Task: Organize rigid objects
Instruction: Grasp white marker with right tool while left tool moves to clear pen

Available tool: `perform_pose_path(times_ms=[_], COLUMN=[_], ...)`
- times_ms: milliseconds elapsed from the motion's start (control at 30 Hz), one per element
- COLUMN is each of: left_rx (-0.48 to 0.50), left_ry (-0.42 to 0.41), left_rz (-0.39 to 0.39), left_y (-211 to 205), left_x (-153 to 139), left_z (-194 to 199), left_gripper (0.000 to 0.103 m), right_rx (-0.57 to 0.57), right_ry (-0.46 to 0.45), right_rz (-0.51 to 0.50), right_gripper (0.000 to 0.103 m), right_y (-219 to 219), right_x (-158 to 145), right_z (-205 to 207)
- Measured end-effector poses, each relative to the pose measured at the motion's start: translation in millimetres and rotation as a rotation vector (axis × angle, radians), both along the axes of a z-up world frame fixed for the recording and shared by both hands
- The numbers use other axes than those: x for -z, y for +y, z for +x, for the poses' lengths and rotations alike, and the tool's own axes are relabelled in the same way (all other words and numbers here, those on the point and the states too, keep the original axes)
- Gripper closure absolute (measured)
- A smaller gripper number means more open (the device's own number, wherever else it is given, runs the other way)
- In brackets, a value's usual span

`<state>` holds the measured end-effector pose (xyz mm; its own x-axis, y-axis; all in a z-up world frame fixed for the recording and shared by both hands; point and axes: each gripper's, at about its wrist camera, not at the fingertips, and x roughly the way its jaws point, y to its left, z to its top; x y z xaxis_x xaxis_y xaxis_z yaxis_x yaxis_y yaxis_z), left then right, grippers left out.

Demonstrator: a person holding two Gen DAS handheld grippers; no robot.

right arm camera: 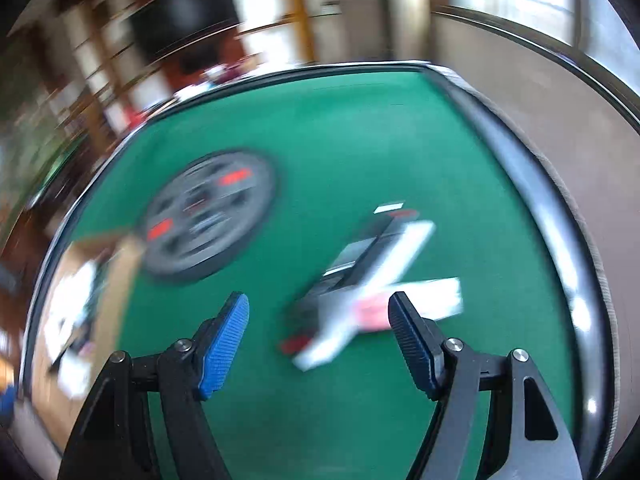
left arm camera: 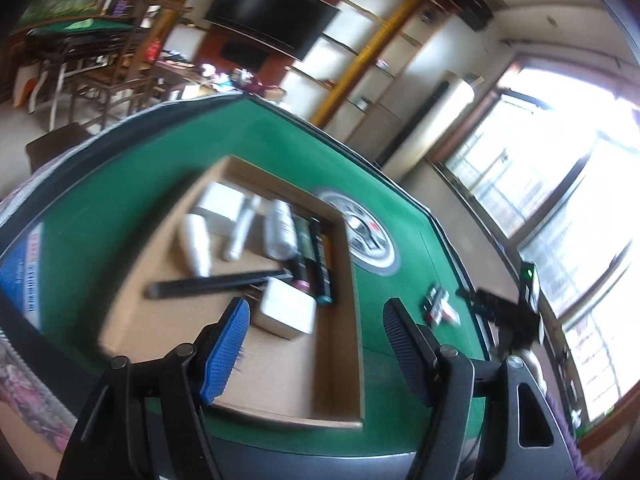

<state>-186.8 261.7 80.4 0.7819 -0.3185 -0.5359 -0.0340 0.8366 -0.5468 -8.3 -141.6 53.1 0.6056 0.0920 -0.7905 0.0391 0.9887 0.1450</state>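
While poised over the green table (left arm camera: 132, 200), left gripper (left arm camera: 316, 322) agape and empty, cardboard tray (left arm camera: 340, 360) just ahead and below, white box (left arm camera: 288, 312) near its fingertips, bottles and tubes beyond. Right gripper (right arm camera: 319, 312) likewise spread, nothing held, blurred small boxes (right arm camera: 372, 272) lying just ahead between its fingers.

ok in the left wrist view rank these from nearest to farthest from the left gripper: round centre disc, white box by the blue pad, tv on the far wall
From the left gripper:
1. white box, inside the cardboard tray, just ahead of the blue pad
2. round centre disc, on the green table beyond the tray
3. tv, far wall, top of view
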Motion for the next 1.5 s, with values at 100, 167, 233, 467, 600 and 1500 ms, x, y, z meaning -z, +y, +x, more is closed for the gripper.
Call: perform_pose_path(times_ms=[100,167,233,467,600,1500], left_rx=[0.045,0.068,0.082,0.117,0.164,0.256], left_ry=[0.006,0.012,0.016,0.029,0.057,0.097], left_rz=[0.019,0.04,0.061,0.11,0.118,0.207], left_y=[-20.2,-33.4,-44.3,-73.7,-96.1,-137.1], left_x=[-4.5,-7.7,-10.5,-14.9,-8.9,-0.1], left_z=[0.5,0.0,-0.8,5.3,18.2,45.5], left_gripper=[0.031,0.03,0.03,0.03,0.03,0.031], right_rx=[0.088,0.088,0.065,-0.247,-0.316,-0.155], right_ry=[0.006,0.031,0.061,0.119,0.129,0.229], right_rz=[0.004,0.033,0.076,0.203,0.244,0.214], right_gripper=[0.032,0.032,0.032,0.032,0.032,0.074], right_y=[-40.8,-47.8,-46.1,-0.8,5.2,37.2], right_x=[11.0,21.3,31.9,41.5,37.1,38.0], right_z=[23.3,37.7,45.3,10.9,-11.1,10.4])
